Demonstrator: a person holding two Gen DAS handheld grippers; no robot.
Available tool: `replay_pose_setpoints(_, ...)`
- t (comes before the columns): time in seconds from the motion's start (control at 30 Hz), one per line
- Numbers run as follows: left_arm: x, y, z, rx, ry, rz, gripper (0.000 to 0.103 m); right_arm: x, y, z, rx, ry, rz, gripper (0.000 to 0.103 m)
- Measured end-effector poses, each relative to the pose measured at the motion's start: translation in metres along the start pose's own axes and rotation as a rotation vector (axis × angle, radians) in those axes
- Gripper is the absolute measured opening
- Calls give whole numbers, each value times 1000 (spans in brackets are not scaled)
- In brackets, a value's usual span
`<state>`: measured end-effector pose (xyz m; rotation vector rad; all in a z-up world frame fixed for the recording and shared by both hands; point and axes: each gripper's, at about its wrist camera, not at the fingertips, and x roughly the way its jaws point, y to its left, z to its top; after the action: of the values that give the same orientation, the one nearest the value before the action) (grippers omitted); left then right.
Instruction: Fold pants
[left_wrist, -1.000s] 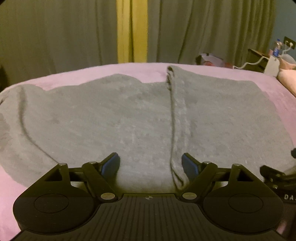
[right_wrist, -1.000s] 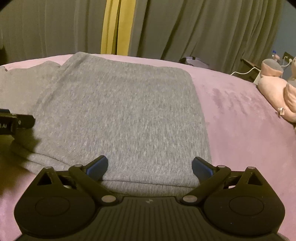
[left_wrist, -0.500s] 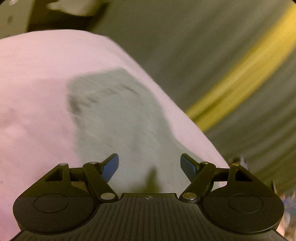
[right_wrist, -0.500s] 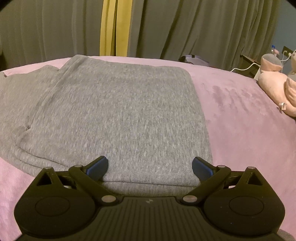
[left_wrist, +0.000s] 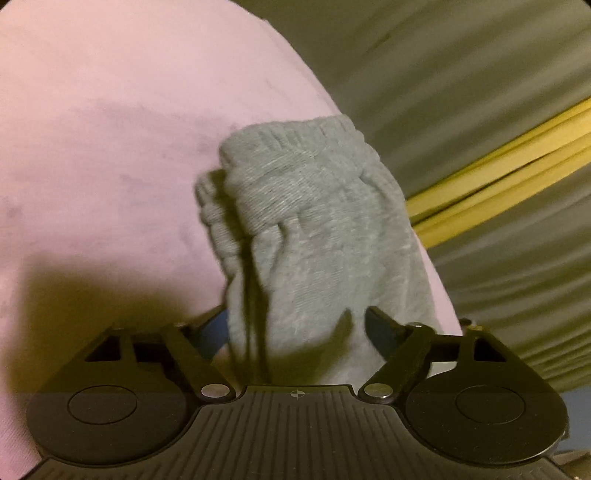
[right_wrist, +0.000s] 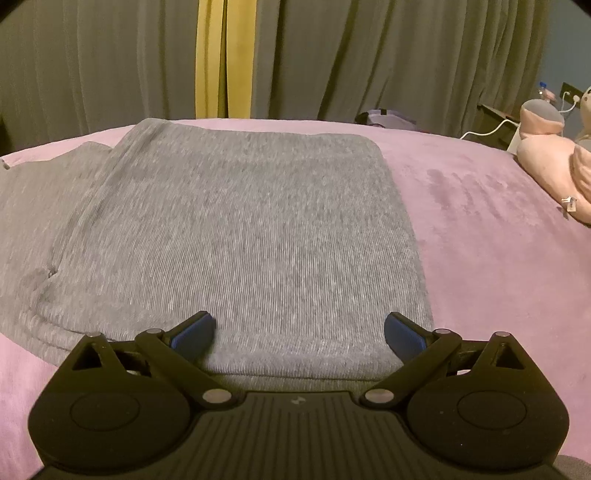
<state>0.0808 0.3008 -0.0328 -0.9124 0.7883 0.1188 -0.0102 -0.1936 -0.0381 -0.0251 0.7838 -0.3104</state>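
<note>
The left gripper (left_wrist: 295, 325) has swung to the pants (left_wrist: 314, 221) cuff—jaws opening around it; right gripper (right_wrist: 299, 332) waits open.

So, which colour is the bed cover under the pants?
Pink-lilac bed cover, plain with no pattern; the pants are heather grey. The right wrist view shows it best.

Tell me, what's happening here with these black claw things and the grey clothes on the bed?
A person holding a gripper in each hand is folding grey pants on a pink bedspread. The right gripper hovers open over the near edge of the folded part. The left gripper, rolled sideways, is at the ribbed cuff end of a leg; its jaws are opening, with cloth between them but not pinched.
</note>
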Motion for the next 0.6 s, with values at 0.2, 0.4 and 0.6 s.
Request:
replay_pose_setpoints(0.2, 10, 15, 13, -194, -3, -98, 92, 3, 1, 0, 9, -14, -9, 99)
replay_pose_setpoints(0.4, 5, 22, 15, -233, -20, -55, 32, 3, 2, 0, 5, -22, -14, 99)
replay_pose_setpoints(0.6, -18, -7, 6, -79, -113, -59, 23, 0, 1, 0, 8, -22, -11, 99)
